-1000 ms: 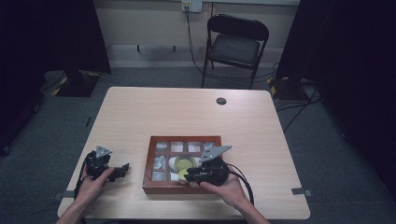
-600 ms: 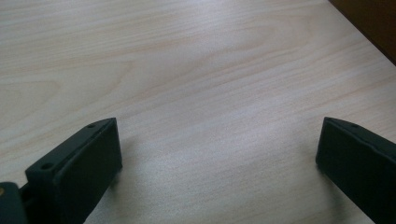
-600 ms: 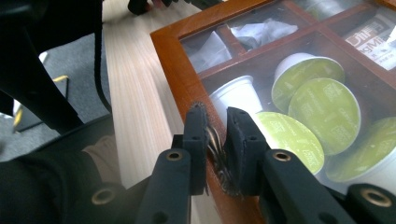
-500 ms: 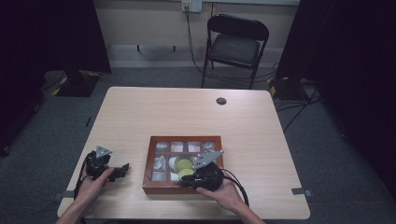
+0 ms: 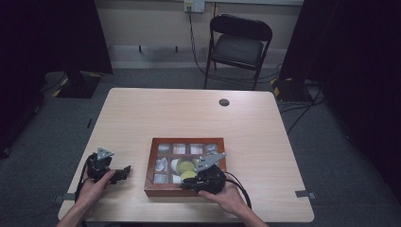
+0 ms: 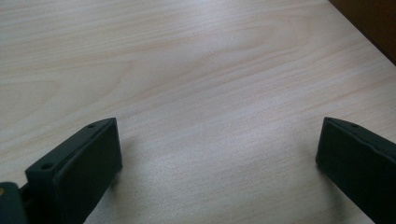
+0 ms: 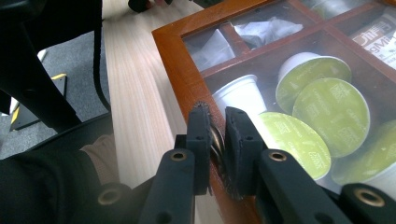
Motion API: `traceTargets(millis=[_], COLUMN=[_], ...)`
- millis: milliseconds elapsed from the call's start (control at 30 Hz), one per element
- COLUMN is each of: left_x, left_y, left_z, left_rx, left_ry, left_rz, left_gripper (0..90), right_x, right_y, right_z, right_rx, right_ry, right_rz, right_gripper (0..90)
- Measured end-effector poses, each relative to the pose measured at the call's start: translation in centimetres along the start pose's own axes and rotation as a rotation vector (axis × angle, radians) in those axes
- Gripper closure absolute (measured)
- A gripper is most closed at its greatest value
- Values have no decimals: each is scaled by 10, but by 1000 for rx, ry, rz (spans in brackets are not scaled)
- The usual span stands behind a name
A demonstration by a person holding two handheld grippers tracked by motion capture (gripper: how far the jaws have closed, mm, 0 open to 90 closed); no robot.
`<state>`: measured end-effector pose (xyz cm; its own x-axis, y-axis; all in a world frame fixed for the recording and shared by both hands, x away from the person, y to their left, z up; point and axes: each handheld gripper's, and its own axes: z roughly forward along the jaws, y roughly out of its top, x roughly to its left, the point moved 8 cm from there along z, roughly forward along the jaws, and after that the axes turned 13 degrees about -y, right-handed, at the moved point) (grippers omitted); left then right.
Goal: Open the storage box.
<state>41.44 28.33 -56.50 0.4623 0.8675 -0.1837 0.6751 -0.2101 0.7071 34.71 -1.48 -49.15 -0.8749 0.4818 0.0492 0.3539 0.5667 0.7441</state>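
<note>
At lower centre of the high view, the right gripper [image 5: 189, 183] pinched the wooden box's [image 5: 161, 191] small metal latch [image 7: 216, 140], a stiff, slippery hold; the left gripper [image 5: 124, 171] rested apart on the counter [image 5: 265, 142].

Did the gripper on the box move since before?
Yes. The right gripper slid toward the person, from over the wooden box to its near edge, fingers closed on a small metal latch.

Pale wooden table [image 5: 189, 118] on grey carpet, black folding chair [image 5: 239, 47] beyond, dark curtains [image 5: 52, 38] either side.
</note>
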Motion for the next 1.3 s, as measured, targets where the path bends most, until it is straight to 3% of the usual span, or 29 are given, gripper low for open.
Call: traceTargets(millis=[533,1300], left_x=[0,0], left_y=[0,0], left_z=[0,0], left_rx=[1,1], left_ry=[-1,-1], left_rz=[1,1], left_gripper=[0,0], right_x=[0,-2], right_y=[6,18], right_z=[-4,-15], right_rx=[-5,-46], right_ry=[-7,-2], right_rz=[-23,-3], right_gripper=[814,815])
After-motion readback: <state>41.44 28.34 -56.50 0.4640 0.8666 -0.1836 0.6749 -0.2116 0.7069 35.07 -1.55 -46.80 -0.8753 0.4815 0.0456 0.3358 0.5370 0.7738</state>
